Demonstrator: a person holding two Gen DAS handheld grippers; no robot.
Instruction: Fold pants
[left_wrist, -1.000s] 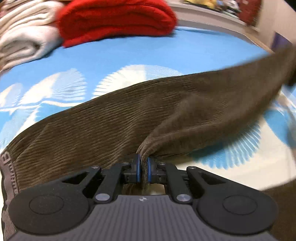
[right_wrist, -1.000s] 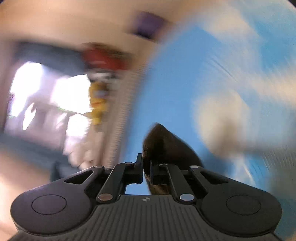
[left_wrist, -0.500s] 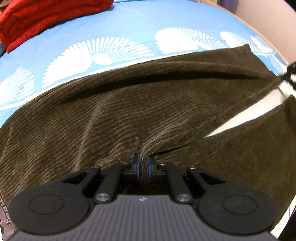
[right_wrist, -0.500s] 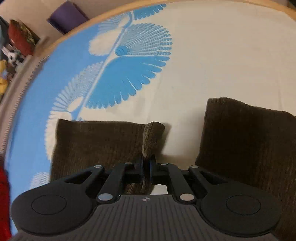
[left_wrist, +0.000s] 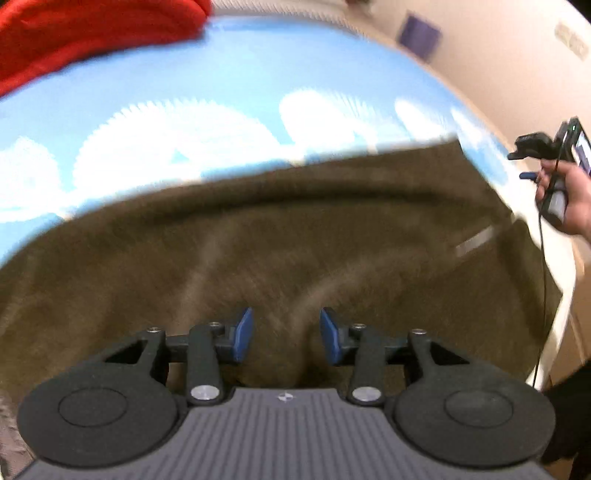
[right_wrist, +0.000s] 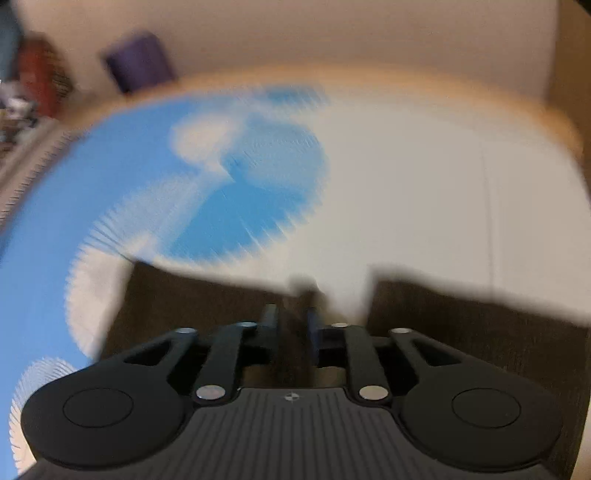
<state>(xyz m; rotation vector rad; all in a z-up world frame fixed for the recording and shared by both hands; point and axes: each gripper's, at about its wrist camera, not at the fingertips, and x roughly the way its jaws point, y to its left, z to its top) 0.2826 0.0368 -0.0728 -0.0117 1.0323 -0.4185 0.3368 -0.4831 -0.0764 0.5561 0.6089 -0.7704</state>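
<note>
Dark brown corduroy pants (left_wrist: 295, 240) lie spread on the blue and white shell-patterned bed cover (left_wrist: 221, 92). My left gripper (left_wrist: 287, 332) hovers over them, its jaws opening. The blue pads (left_wrist: 243, 332) stand apart with nothing pinched, only cloth beneath. In the blurred right wrist view, two hem ends of the pants (right_wrist: 480, 332) lie side by side. My right gripper (right_wrist: 291, 321) is over the gap between them with its jaws opening, and a dark ridge of cloth shows between them. The left wrist view shows the right gripper (left_wrist: 526, 160) off the cloth's far corner, fingers parted.
A folded red cloth (left_wrist: 92, 29) sits at the back left of the bed. A hand (left_wrist: 569, 199) holds the right gripper, and a cable (left_wrist: 543, 277) trails down from it. A purple object (right_wrist: 138, 59) stands by the wall beyond the bed's wooden edge (right_wrist: 517, 107).
Both grippers were shut on folds of the pants; now both jaws stand apart and the cloth has dropped flat. The left gripper has pulled back and up, and the right has swung away.
</note>
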